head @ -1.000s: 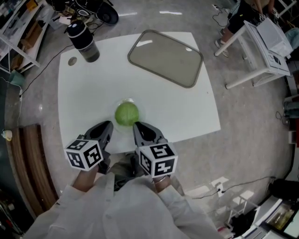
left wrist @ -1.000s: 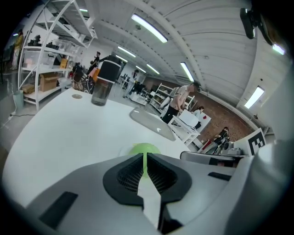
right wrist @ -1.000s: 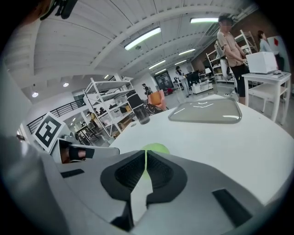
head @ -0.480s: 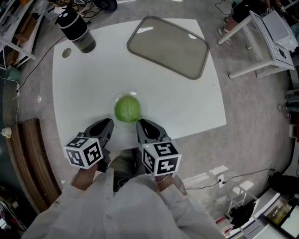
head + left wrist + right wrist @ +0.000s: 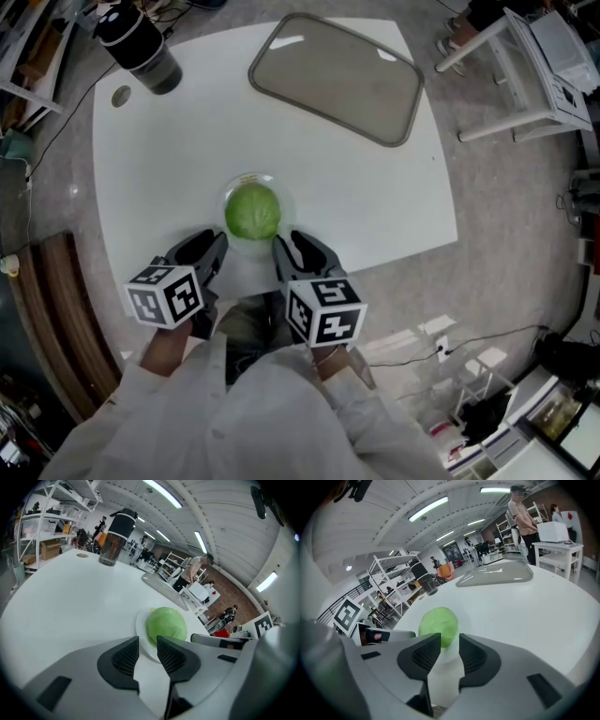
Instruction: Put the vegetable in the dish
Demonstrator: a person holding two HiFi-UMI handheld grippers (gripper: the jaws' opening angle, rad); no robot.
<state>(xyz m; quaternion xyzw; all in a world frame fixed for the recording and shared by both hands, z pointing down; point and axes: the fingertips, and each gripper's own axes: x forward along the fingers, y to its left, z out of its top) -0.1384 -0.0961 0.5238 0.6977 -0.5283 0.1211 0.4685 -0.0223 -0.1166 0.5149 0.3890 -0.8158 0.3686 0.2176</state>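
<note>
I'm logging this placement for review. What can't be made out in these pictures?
- Dish: head view, largely under the cabbage; left gripper view, near rim behind the left tongs.
- Small round spot by the tumbler: head view, too small to identify.

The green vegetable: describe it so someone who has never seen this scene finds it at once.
On the white table, look by the middle of its near edge, where a small plate lies. The green vegetable is the round ball on that plate, the only green thing there; the grey tray and dark tumbler stand at the far side.
</note>
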